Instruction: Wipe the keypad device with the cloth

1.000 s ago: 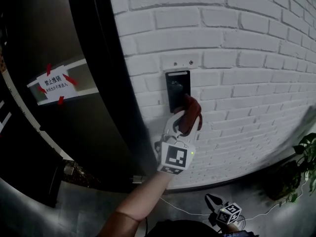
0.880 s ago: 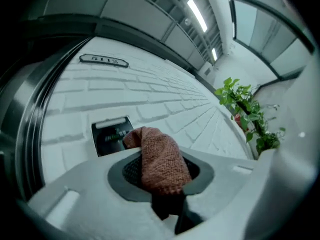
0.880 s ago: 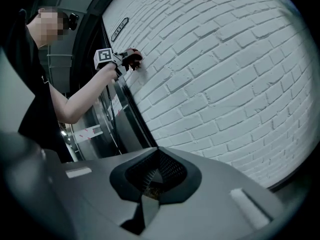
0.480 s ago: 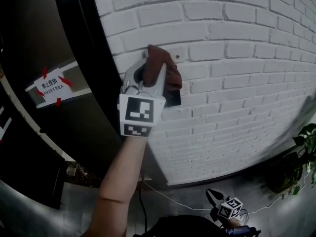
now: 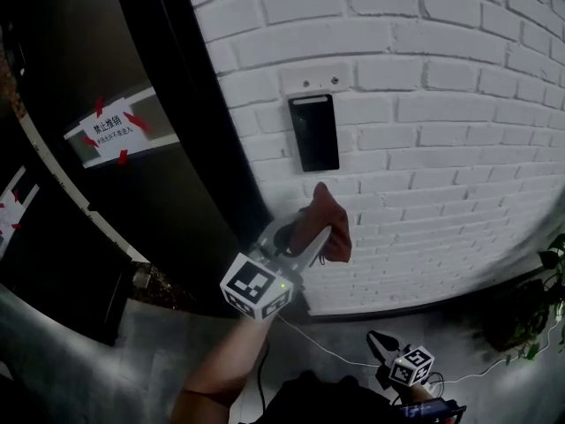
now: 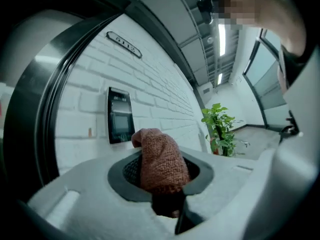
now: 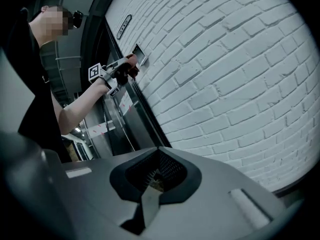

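The black keypad device [image 5: 313, 132] is mounted on the white brick wall [image 5: 441, 148], beside a dark door frame. My left gripper [image 5: 309, 233] hangs below it, shut on a reddish-brown cloth [image 5: 325, 223] that sticks up from the jaws, clear of the keypad. In the left gripper view the cloth [image 6: 160, 159] rises between the jaws, with the keypad [image 6: 119, 115] beyond it. My right gripper [image 5: 385, 346] is low near the floor, shut on nothing [image 7: 154, 180]. From there the left gripper [image 7: 116, 72] and cloth [image 7: 131, 67] show far off by the keypad [image 7: 139, 54].
A dark glass door [image 5: 132, 193] with a taped paper notice [image 5: 110, 132] stands left of the wall. A potted plant [image 5: 543, 299] is at the right by the floor. A thin white cable [image 5: 335, 353] runs along the floor under the wall.
My left gripper with the cloth rose from below the keypad to cover its top, then dropped back below it and off the device. The right gripper stayed low.
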Demonstrator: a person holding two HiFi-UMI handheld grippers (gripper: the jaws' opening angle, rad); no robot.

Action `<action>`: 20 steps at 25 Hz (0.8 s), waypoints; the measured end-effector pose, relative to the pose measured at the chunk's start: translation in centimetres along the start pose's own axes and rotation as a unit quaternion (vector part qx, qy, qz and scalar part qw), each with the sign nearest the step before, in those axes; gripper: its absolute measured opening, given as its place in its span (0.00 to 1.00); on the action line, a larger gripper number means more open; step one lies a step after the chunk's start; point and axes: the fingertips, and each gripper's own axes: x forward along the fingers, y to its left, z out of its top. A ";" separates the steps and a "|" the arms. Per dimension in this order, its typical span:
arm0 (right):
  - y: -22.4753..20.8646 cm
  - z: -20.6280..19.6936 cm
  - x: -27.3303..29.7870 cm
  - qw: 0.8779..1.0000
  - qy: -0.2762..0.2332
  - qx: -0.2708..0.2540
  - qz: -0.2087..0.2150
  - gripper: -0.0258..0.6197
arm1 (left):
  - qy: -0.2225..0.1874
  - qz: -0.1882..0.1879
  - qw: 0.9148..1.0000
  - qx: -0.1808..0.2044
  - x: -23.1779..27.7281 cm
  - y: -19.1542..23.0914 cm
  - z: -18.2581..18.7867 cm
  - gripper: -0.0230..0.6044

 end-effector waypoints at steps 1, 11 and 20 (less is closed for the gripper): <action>0.2 -0.2 0.0 1.000 0.002 -0.001 0.006 0.04 | 0.010 0.000 1.000 -0.014 -0.8 -0.5 -1.5 0.20; 2.3 -3.6 0.5 0.998 0.026 -0.036 0.045 0.04 | 0.073 -0.031 0.983 -0.168 -9.9 -8.4 -15.6 0.20; 8.3 -5.3 0.1 0.997 0.019 -0.062 0.034 0.04 | 0.100 -0.061 0.959 -0.258 -19.0 -15.8 -22.7 0.20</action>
